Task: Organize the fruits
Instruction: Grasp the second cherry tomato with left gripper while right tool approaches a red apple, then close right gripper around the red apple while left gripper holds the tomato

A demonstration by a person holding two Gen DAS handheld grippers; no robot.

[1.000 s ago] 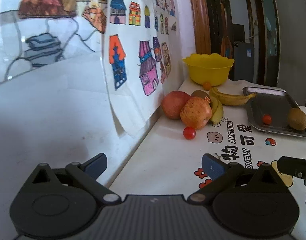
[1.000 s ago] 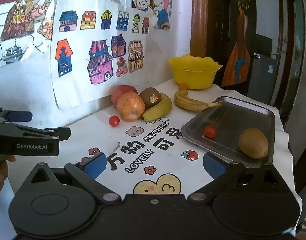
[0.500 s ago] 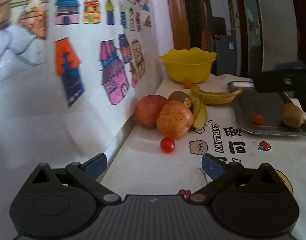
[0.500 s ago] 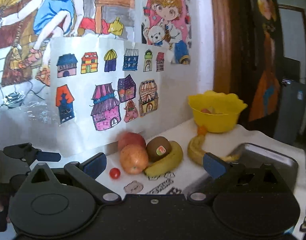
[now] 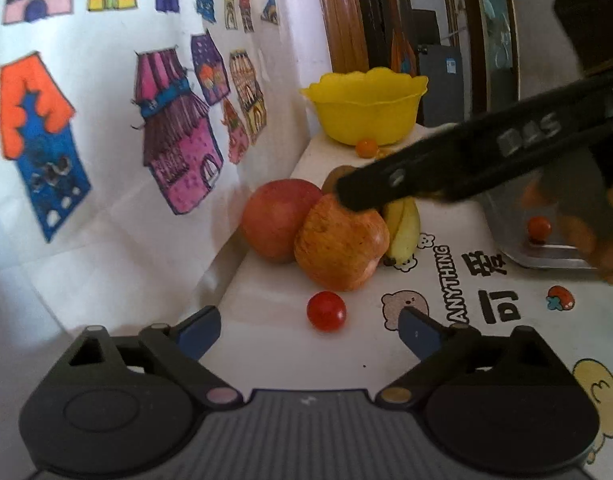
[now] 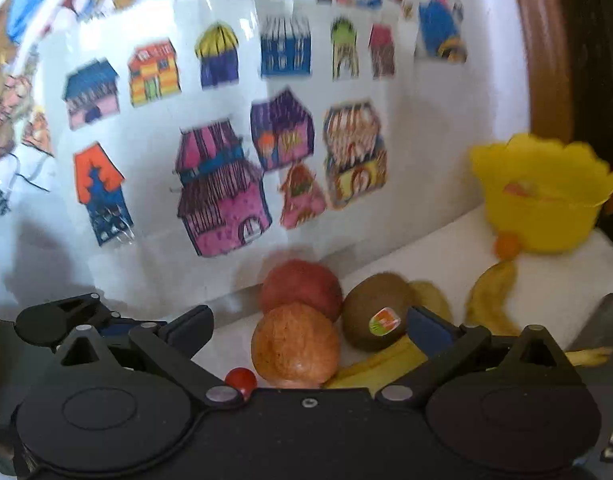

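Observation:
Two red apples lie by the wall; the near apple (image 5: 340, 246) (image 6: 294, 346) touches the far apple (image 5: 280, 218) (image 6: 300, 286). A cherry tomato (image 5: 326, 311) (image 6: 240, 379) lies just in front of them. A kiwi with a sticker (image 6: 376, 316) rests against a banana (image 5: 404, 226) (image 6: 386, 364). My left gripper (image 5: 308, 330) is open, with the tomato just ahead between its fingers. My right gripper (image 6: 308, 328) is open above the apples and kiwi; one of its fingers (image 5: 446, 164) crosses the left wrist view over the near apple.
A yellow bowl (image 5: 364, 110) (image 6: 542, 196) stands at the back with a small orange fruit (image 5: 366, 147) before it. A steel tray (image 5: 546, 248) on the right holds another cherry tomato (image 5: 539, 228). A second banana (image 6: 488, 300) lies near the bowl. Paper drawings cover the wall (image 5: 106, 140) on the left.
Both grippers have moved forward toward the fruit pile. The right gripper has come in over the apples and now crosses the left wrist view.

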